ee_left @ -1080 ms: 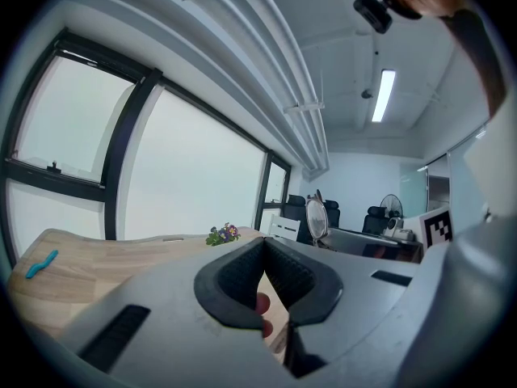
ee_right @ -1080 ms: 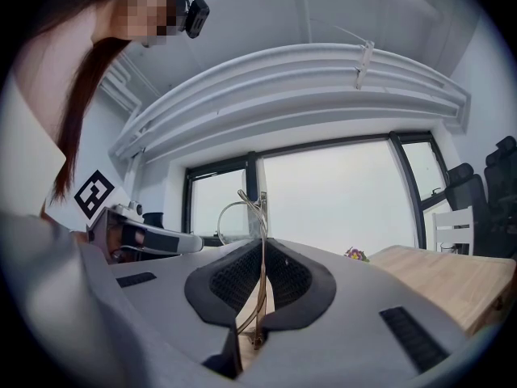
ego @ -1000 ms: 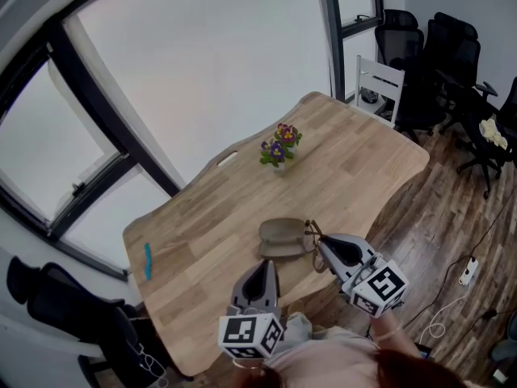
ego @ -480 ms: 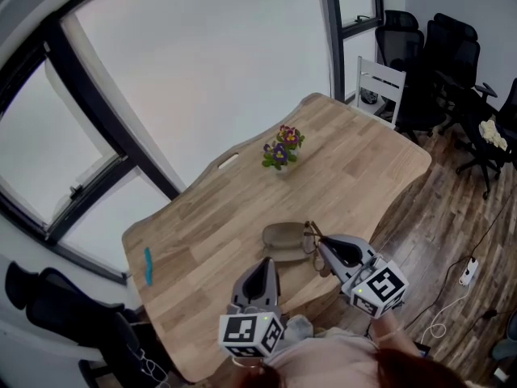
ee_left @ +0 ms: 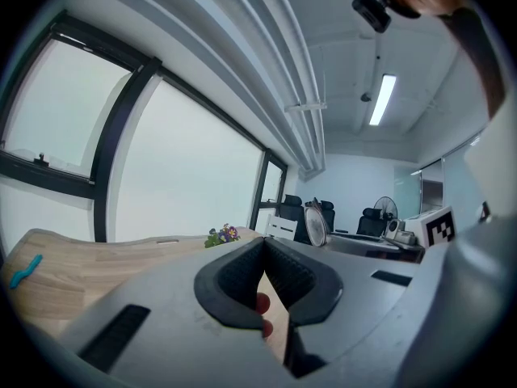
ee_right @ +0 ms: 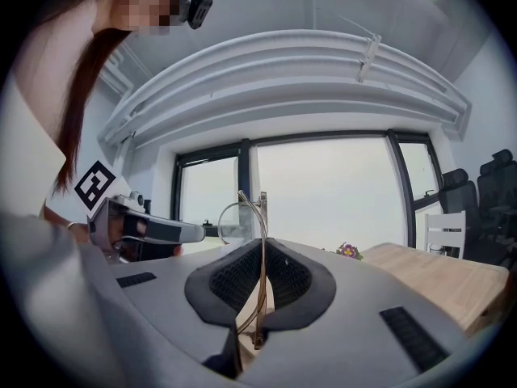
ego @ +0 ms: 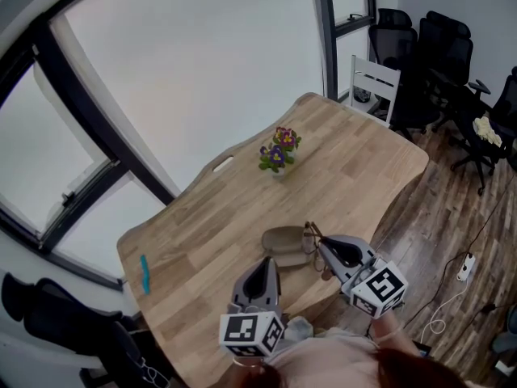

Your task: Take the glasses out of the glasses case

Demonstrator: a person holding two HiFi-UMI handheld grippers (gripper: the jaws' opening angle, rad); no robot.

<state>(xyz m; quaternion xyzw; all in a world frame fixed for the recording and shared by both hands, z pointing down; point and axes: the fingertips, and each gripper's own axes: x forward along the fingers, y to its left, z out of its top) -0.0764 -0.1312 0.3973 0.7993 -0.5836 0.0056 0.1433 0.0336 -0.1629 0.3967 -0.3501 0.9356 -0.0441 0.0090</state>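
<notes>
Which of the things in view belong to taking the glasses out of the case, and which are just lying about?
Job in hand: glasses, clamped in the right gripper; glasses case on the table.
Lying about: potted flowers; small blue object; white chair.

Daylight pours in thru the big windows (ego: 202, 79), blown out to flat white (no detail outside). Table (ego: 363, 160) evenly lit, shadows soft. A ceiling strip light (ee_left: 381, 99) glows in the left gripper view. The glasses (ee_right: 232, 221) lens looks pale vs. the bright pane. Straight lines bow at the edges; both gripper views have black rounded corners.
</notes>
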